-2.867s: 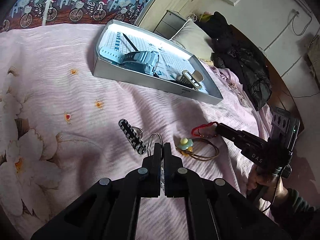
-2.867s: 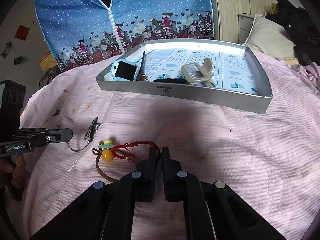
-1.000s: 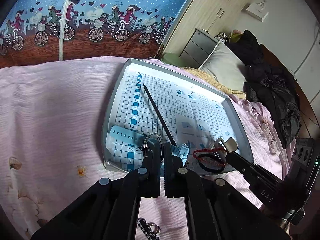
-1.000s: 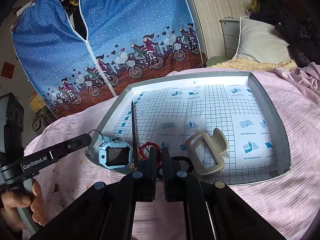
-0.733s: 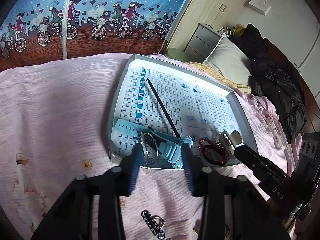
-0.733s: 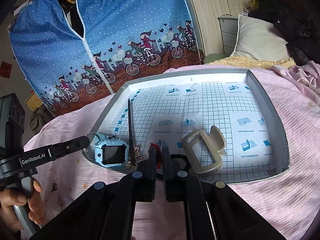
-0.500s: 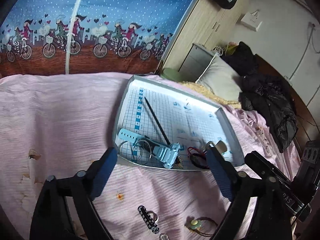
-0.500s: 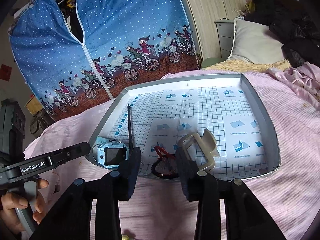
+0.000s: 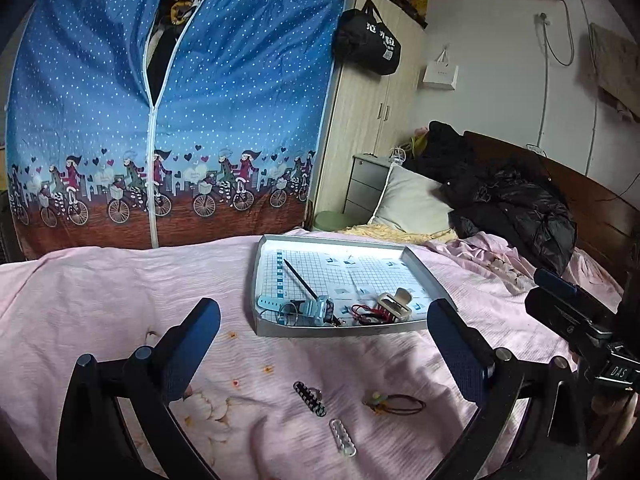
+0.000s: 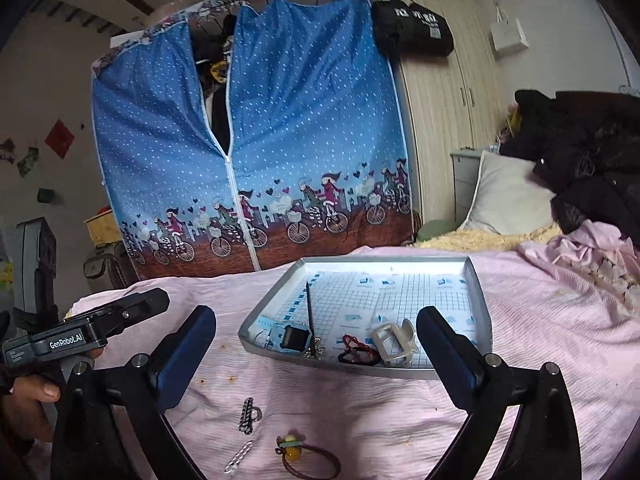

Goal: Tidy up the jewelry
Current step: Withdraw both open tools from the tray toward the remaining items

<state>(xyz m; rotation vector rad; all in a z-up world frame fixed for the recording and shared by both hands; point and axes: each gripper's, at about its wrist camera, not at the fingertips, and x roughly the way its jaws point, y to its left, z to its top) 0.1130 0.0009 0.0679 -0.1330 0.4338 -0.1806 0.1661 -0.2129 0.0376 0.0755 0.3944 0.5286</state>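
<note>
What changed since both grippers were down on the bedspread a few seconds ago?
The left gripper carried the metal ring into the tray, the right gripper the red cord bracelet. Both jaws have just been opening, nothing between them, and have pulled back. Striped clip, clear clip and beaded hair tie stayed on the bedspread.

The far half of the tray (image 9: pixel 418 270) lies bare, so a claw could come down there; its near edge is crowded by the watch (image 9: pixel 316 307), red cord (image 9: pixel 366 312) and hair claw clip (image 9: pixel 394 305). Its raised wall bars a flat approach. On the bed (image 9: pixel 100 300), open sheet lies left of the tray; black clip (image 9: pixel 309 398), clear clip (image 9: pixel 342 437) and hair tie (image 9: pixel 396 403) dot the near sheet.
</note>
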